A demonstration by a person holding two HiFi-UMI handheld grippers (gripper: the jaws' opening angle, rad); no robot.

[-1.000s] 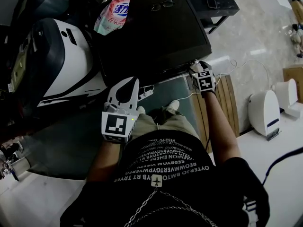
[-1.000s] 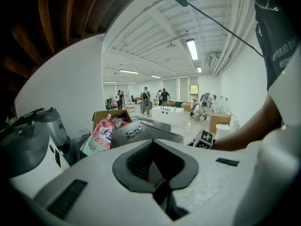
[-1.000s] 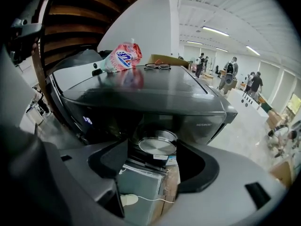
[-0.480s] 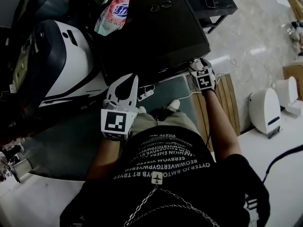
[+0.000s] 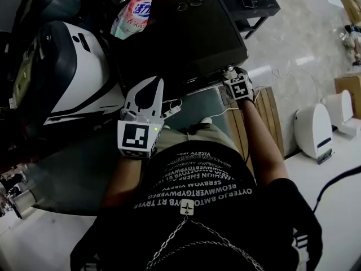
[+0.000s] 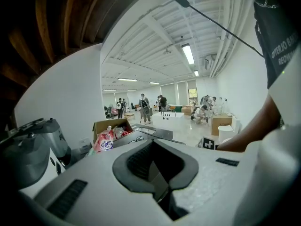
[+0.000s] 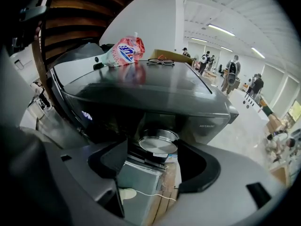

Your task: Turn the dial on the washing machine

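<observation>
The dark washing machine (image 5: pixel 186 38) fills the top of the head view. In the right gripper view its silver round dial (image 7: pixel 158 141) juts from the front panel (image 7: pixel 207 121). My right gripper (image 5: pixel 234 79) is up against that panel. Its jaws stand open on either side of the dial (image 7: pixel 157 148), the right pad (image 7: pixel 195 166) close to the dial's rim, the left a little off it. My left gripper (image 5: pixel 153 84) hangs lower left, off the machine, shut on nothing (image 6: pixel 154 144).
A pink detergent pouch (image 5: pixel 131 13) and glasses (image 5: pixel 190 4) lie on the machine's lid. A white-and-dark appliance (image 5: pixel 67 72) stands to the left. A power strip with a cable (image 5: pixel 172 109), wooden slats (image 5: pixel 265 117) and a white unit (image 5: pixel 313 131) lie below and right.
My right gripper has crept slightly up and in toward the machine's front panel. The left gripper has barely shifted.
</observation>
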